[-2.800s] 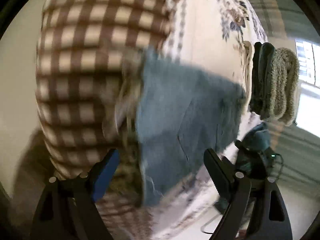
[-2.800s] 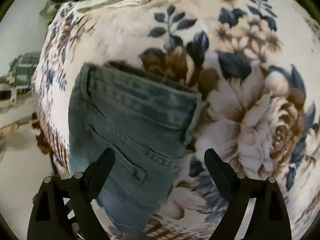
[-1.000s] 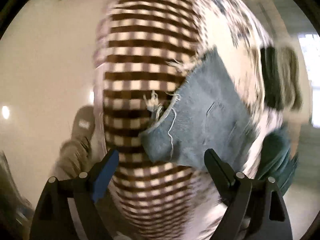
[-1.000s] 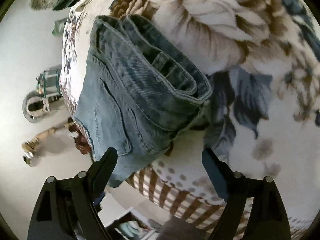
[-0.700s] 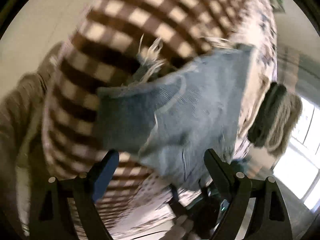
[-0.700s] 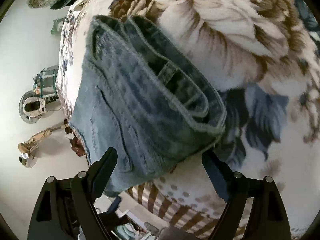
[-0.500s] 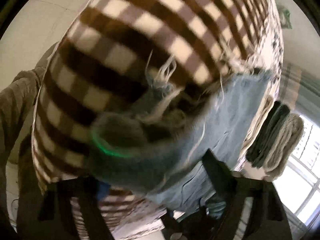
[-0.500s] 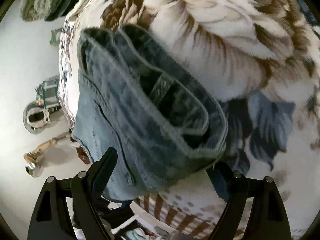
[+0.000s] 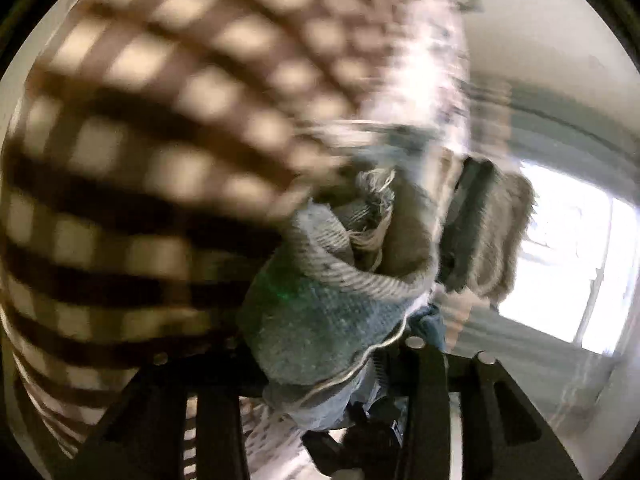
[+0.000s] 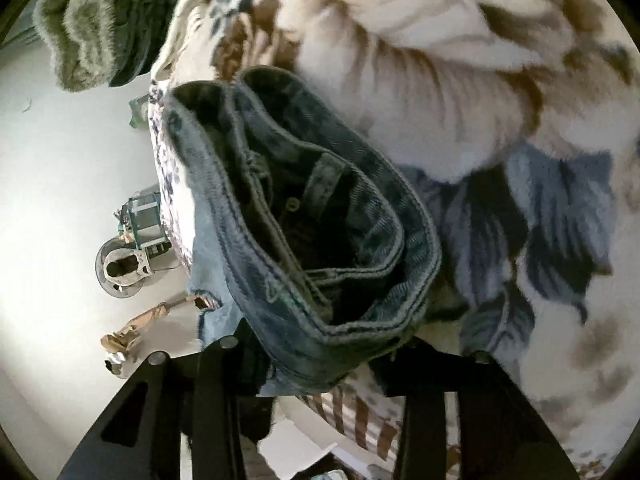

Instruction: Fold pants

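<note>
left gripper [image 9: 320, 364] clamps pants [image 9: 320, 320] hem | right gripper [image 10: 320, 356] clamps waistband

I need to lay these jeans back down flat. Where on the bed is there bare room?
Free: the floral blanket right of and beyond the jeans, and the checked blanket to their left. Crowded: the far corner, where folded green throws are stacked.

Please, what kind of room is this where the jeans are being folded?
Most likely a bedroom at home. The jeans lie on a bed covered by a flowered blanket, folded knitwear is stacked at its far edge, and a bright window shows beyond.
</note>
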Demonstrator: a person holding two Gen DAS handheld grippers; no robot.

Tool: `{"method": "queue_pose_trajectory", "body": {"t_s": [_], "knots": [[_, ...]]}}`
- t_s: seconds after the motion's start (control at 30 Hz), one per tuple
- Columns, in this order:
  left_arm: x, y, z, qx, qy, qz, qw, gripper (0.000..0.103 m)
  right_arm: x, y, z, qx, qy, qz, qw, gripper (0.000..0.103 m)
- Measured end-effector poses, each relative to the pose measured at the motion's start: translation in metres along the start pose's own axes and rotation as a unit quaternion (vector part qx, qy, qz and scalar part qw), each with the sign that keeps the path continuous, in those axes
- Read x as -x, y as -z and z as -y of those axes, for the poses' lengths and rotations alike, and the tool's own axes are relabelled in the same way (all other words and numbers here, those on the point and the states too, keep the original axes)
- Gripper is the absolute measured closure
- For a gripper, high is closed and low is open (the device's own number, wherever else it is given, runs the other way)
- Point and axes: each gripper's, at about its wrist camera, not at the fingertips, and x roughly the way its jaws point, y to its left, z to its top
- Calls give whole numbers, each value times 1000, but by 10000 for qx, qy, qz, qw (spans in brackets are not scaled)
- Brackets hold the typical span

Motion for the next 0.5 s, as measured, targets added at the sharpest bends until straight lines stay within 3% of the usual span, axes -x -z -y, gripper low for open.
{"method": "queue_pose_trajectory", "body": {"t_s": [0.07,0.2,0.3,0.33,0.37,0.5], "knots": [[-1,3,-7,114,-4,0,9999,60,-6,-3,5,-137,-245,60,9996,35],[1,7,-6,-2,-230,120,9997,51,-13,-9,16,-505,-608,383,9961,33],[0,17,5,-190,-411,345,9984,52,-12,-4,14,-544,-475,677,9951,51],[2,21,12,-302,-385,425,9979,62,-10,-1,11,-551,-443,739,9948,56],[3,20,17,-383,-405,461,9974,70,-7,2,7,-530,-403,783,9947,60],[13,23,48,-612,-577,547,9950,74,17,5,-10,-384,-309,875,9949,65]]}}
